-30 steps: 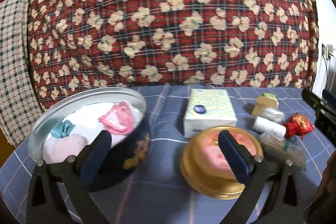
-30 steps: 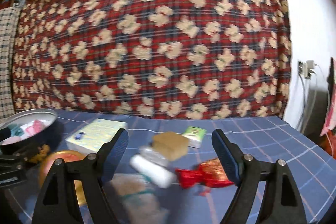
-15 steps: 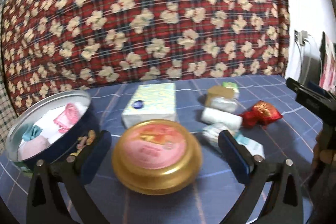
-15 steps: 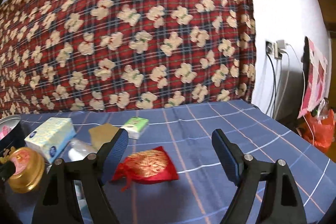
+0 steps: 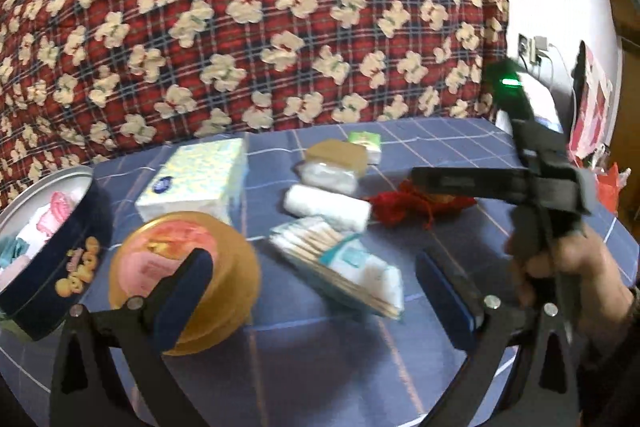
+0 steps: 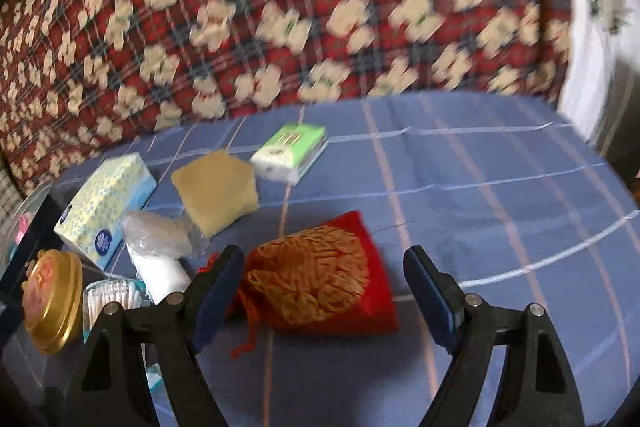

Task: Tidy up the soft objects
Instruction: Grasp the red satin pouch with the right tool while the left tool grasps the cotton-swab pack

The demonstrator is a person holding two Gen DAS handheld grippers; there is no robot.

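A red and gold drawstring pouch (image 6: 320, 279) lies on the blue checked cloth, just ahead of my open right gripper (image 6: 324, 291), whose fingers straddle it without touching. In the left wrist view my open left gripper (image 5: 316, 287) hovers over a packet of cotton swabs (image 5: 340, 259), with a gold tin lid (image 5: 176, 267) beside its left finger. A white roll (image 5: 326, 205), a clear bag (image 5: 326, 177), a tan sponge (image 6: 218, 189) and a green tissue pack (image 6: 292, 151) lie behind. The dark round tin (image 5: 48, 247) at the left holds pink and white soft things.
A tissue box (image 5: 196, 175) stands between the tin and the small items. A red bear-print blanket (image 5: 256, 19) rises behind the table. A hand (image 5: 568, 275) holds the right gripper's body at the right of the left wrist view. Bare cloth (image 6: 500, 195) stretches to the right.
Both grippers have swung to the right across the table. The right one has dropped toward the red pouch, which now sits between its fingers. Both stay open.
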